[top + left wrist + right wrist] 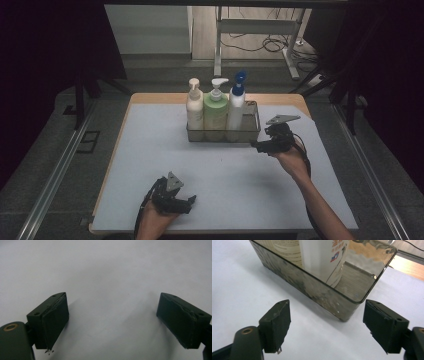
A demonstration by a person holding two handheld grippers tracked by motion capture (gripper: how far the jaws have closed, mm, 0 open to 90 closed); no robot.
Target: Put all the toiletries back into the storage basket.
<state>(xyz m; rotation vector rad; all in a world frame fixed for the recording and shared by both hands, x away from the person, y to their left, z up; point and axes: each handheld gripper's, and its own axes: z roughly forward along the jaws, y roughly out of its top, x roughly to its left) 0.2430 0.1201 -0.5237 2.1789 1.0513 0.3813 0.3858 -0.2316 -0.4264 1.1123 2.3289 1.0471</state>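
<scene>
A smoked clear tray (250, 134) stands at the back middle of the white mat (225, 175) with three pump bottles in it: a cream one (194, 106), a green one (215, 109) and a white one with a blue pump (236, 102). My right gripper (256, 145) hovers open just off the tray's front right corner (348, 315), jaws wide apart, nothing between them; the white bottle (324, 257) stands right behind the wall. My left gripper (191, 201) rests open near the mat's front edge, with bare mat (112, 315) between its jaws.
The tray's right end (359, 282) holds no bottle. Wooden table edge (150, 97) frames the mat. Metal rails (55, 175) run along both sides of the table. Beyond it stands a white desk frame (260, 35) with cables on the floor.
</scene>
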